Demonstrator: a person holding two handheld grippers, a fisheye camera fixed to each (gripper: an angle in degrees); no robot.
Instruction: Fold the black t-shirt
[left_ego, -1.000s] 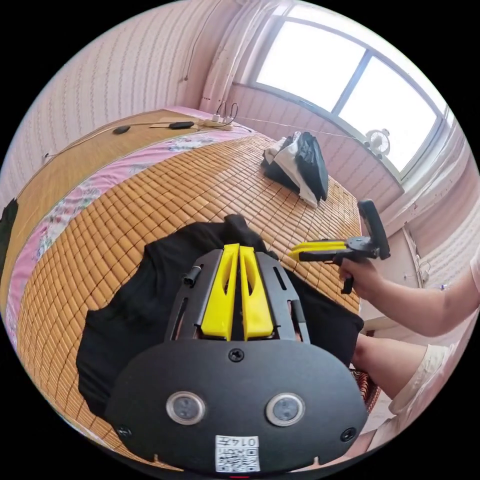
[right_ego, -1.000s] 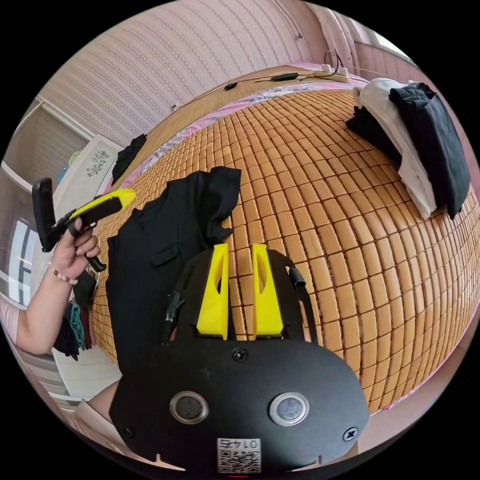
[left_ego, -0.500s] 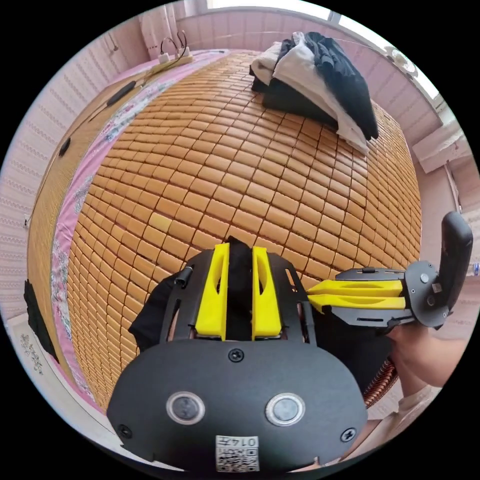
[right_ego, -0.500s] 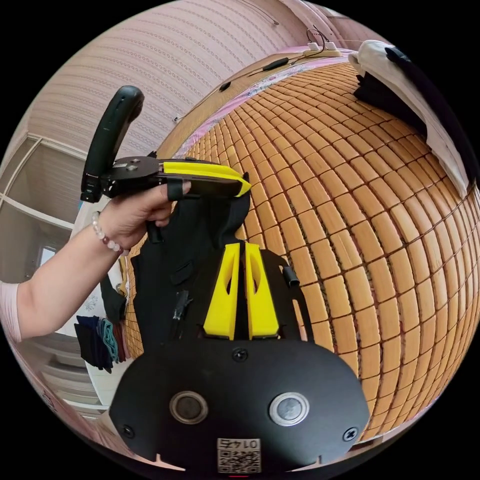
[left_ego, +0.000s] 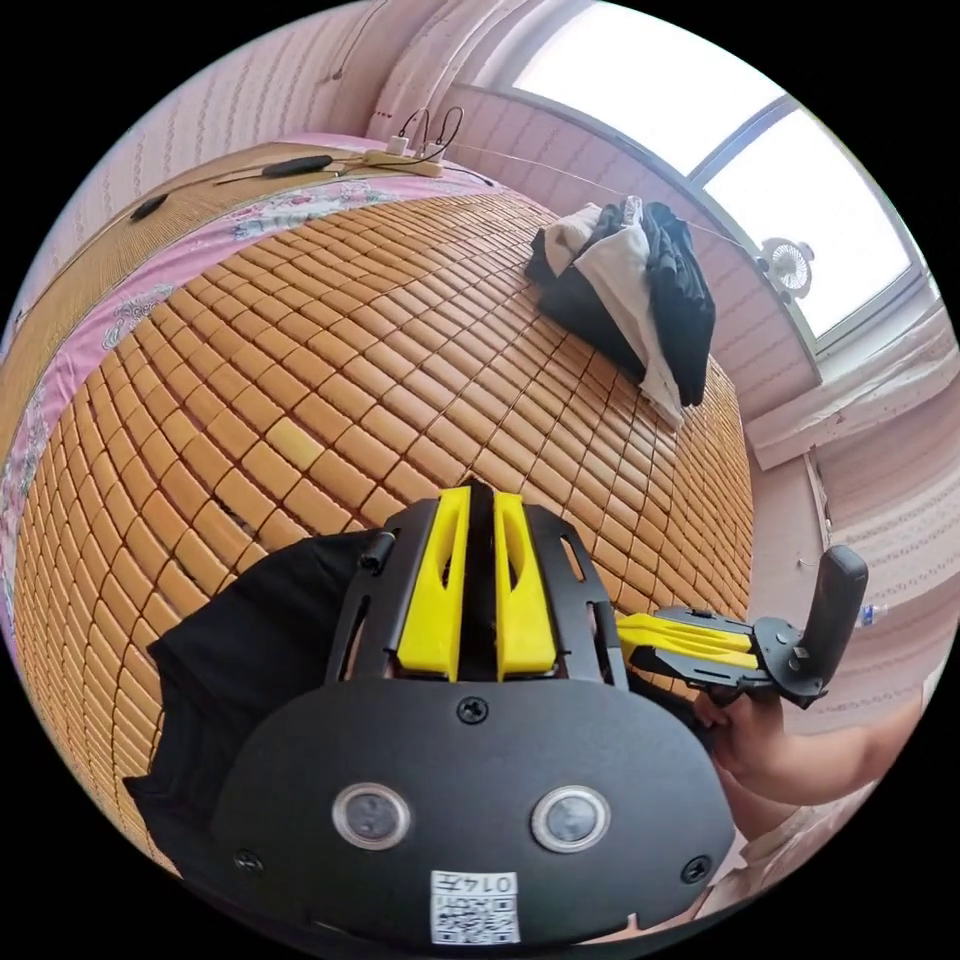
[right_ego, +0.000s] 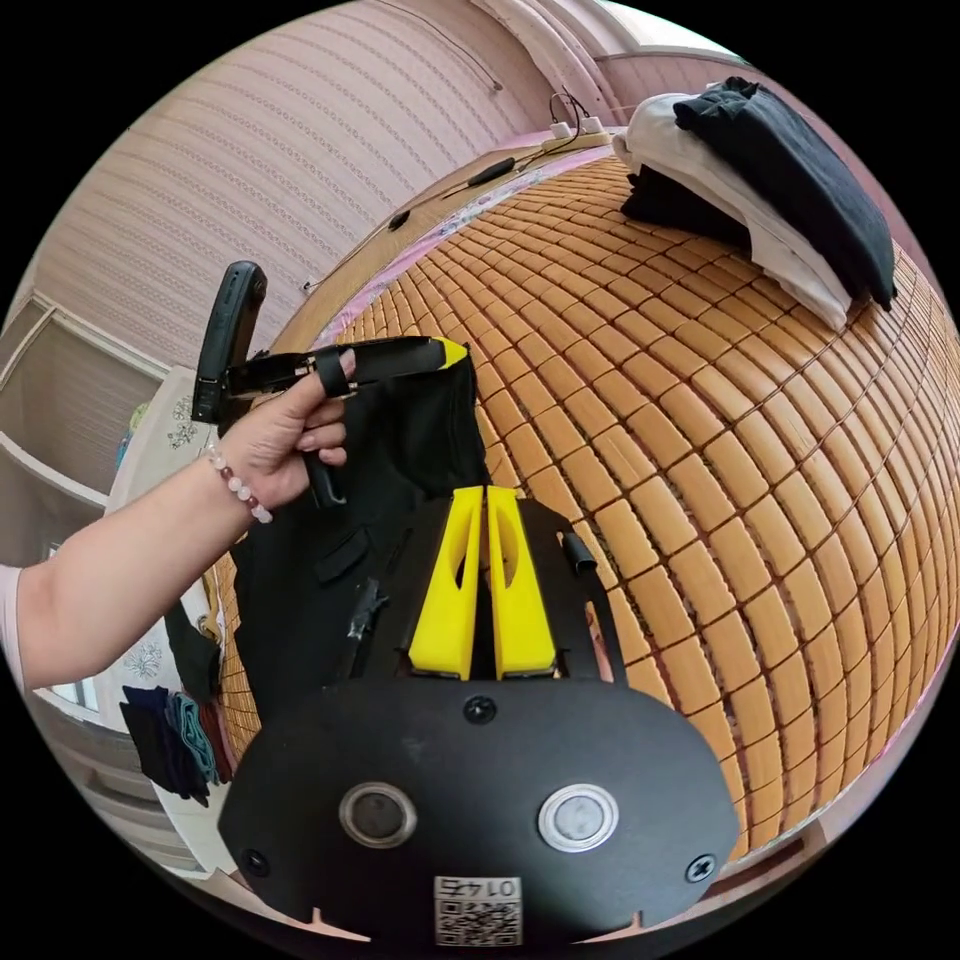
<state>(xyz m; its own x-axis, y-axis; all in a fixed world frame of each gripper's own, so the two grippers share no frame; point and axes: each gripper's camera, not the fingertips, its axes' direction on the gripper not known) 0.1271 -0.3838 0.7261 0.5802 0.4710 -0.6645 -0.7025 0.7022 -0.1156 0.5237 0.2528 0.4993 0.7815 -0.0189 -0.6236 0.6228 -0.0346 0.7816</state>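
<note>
Bright daylight through a wide window (left_ego: 700, 130) above pink striped walls (right_ego: 250, 160). Small fan (left_ego: 788, 272) on the sill. Bed (left_ego: 330, 330) covered by a bamboo-tile mat, a flowered pink sheet (left_ego: 200, 235) showing along its far edge. Pile of black and white clothes (left_ego: 630, 290) near the bed's window-side edge. Power strip (left_ego: 405, 160) with cables at the far corner. Pale cabinet (right_ego: 150, 440) beside the bed, dark clothes (right_ego: 170, 725) hanging beside it.

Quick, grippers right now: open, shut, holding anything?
Left gripper: shut on the black t-shirt.
Right gripper: jaws nearly together with black cloth between; looks shut on the t-shirt.
</note>
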